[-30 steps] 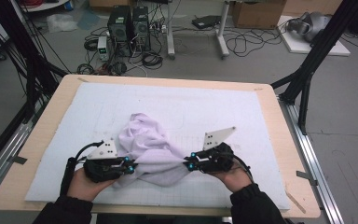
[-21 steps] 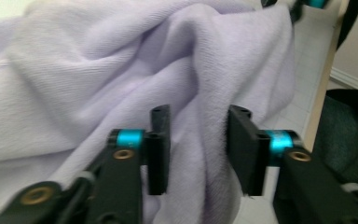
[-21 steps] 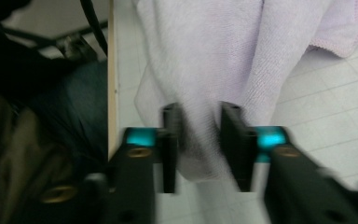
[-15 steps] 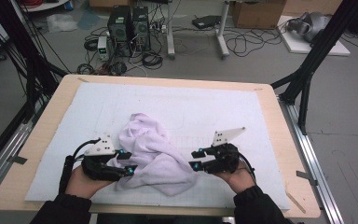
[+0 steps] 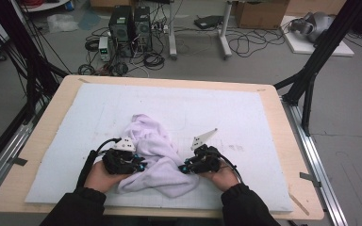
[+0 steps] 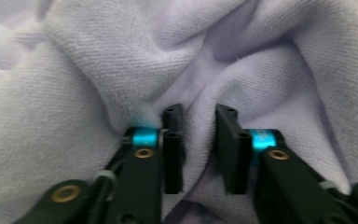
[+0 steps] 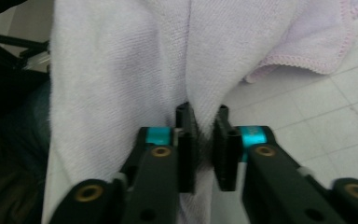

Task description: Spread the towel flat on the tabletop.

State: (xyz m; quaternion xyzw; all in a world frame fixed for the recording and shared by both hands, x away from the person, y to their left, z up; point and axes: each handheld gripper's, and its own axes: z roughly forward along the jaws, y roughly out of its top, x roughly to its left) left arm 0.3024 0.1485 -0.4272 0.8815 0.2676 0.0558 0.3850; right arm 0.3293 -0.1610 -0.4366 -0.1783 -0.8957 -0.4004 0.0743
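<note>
Beyond the crumpled lilac terry towel [image 5: 155, 155], the white gridded mat [image 5: 245, 113] gives me open passage; the towel's heap lies between my hands.

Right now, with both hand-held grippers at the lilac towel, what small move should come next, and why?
Probably lift both a little and draw them apart. The left hand-held gripper has just been closing with a fold of the towel between its jaws, and the right hand-held gripper pinches a fold near the edge. The towel lies crumpled on the white mat, so spreading seems due.

No text, label, brand or number is legible anywhere.
</note>
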